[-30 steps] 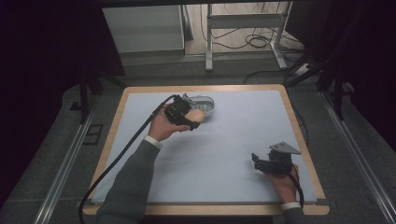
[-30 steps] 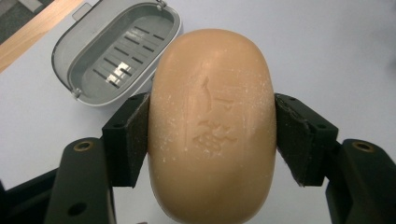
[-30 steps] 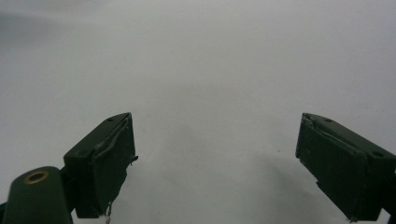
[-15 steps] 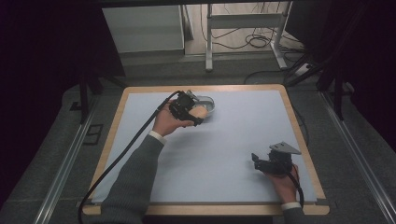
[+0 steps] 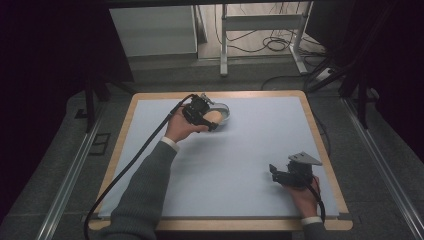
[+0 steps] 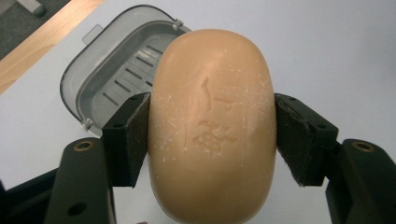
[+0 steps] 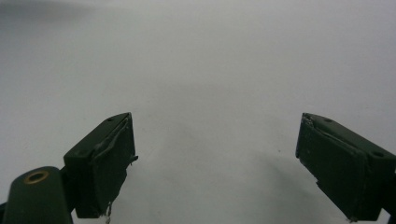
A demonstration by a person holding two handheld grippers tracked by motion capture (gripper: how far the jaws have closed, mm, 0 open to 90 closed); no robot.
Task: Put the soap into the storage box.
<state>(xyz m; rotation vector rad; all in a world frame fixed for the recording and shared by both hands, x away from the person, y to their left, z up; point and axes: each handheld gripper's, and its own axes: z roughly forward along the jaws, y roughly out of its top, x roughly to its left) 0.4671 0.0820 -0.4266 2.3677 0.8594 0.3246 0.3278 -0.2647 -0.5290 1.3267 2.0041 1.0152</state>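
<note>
A tan oval bar of soap [image 6: 212, 126] with stamped characters sits squeezed between the pads of my left gripper [image 6: 212, 140], which is shut on it. Just beyond the soap lies a grey soap dish [image 6: 116, 70] with a slotted bottom. From the high view, the left gripper [image 5: 207, 120] holds the soap [image 5: 212, 117] at the near edge of the dish [image 5: 223, 111], at the back of the table. My right gripper [image 5: 274, 172] rests near the front right of the mat, jaws wide apart, nothing between them [image 7: 215, 163].
A pale blue-grey mat [image 5: 240, 165] covers the wooden table [image 5: 327, 155]. The left gripper's black cable [image 5: 130, 165] trails off the front left. Beyond the table stand a metal frame [image 5: 260, 25] and floor cables.
My left gripper has carried the soap farther back and right, up to the dish's edge. The right gripper has stayed put.
</note>
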